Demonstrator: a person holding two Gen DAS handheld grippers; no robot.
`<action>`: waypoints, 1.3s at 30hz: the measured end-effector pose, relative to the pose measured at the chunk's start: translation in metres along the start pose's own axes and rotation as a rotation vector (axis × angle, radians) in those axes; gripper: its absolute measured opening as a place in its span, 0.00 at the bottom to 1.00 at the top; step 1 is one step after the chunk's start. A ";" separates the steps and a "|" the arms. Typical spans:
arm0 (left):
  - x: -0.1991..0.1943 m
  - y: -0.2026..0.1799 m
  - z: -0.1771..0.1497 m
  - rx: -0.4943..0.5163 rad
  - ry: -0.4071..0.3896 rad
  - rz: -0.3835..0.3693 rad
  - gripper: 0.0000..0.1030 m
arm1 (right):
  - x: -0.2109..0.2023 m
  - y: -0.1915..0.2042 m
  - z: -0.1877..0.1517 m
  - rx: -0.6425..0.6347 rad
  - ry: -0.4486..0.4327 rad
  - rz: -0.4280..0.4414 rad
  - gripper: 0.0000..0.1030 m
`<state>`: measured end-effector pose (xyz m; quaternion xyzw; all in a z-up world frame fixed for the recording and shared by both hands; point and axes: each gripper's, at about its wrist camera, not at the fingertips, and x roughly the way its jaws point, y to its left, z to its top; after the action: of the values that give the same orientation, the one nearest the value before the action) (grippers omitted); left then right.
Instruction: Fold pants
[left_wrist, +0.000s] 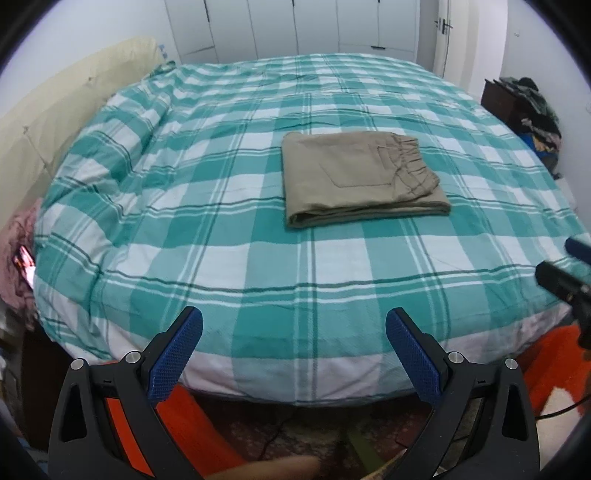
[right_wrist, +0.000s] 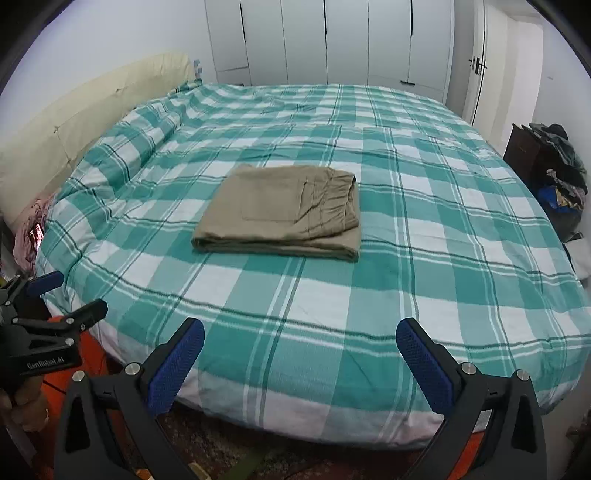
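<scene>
Khaki pants (left_wrist: 360, 177) lie folded into a flat rectangle in the middle of the bed (left_wrist: 221, 236), elastic waistband on the right, back pocket on top. In the right wrist view the same pants (right_wrist: 284, 218) rest left of centre on the bed (right_wrist: 424, 288). My left gripper (left_wrist: 294, 325) hangs open over the bed's near edge, well short of the pants, with nothing between its blue pads. My right gripper (right_wrist: 300, 338) is open too, empty, also back at the near edge. Each gripper shows at the edge of the other's view.
A green and white checked cover spreads over the bed. A cream headboard (right_wrist: 85, 122) stands at the left, white wardrobe doors (right_wrist: 332, 40) behind. A dark cabinet piled with clothes (right_wrist: 554, 177) sits at the right. An orange rug (left_wrist: 207, 435) lies on the floor below.
</scene>
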<state>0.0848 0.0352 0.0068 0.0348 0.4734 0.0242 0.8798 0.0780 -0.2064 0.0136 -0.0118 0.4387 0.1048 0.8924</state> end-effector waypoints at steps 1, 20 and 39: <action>-0.001 0.000 0.000 0.001 0.003 -0.002 0.97 | 0.000 0.000 -0.001 0.005 0.009 0.009 1.00; -0.019 -0.015 0.002 0.039 0.003 0.005 0.98 | -0.009 0.009 -0.008 -0.003 0.067 0.013 1.00; -0.020 -0.020 0.003 0.047 0.015 0.002 0.98 | -0.014 0.012 -0.005 0.008 0.084 0.017 1.00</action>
<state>0.0763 0.0139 0.0234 0.0560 0.4805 0.0143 0.8751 0.0633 -0.1982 0.0227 -0.0088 0.4763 0.1102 0.8723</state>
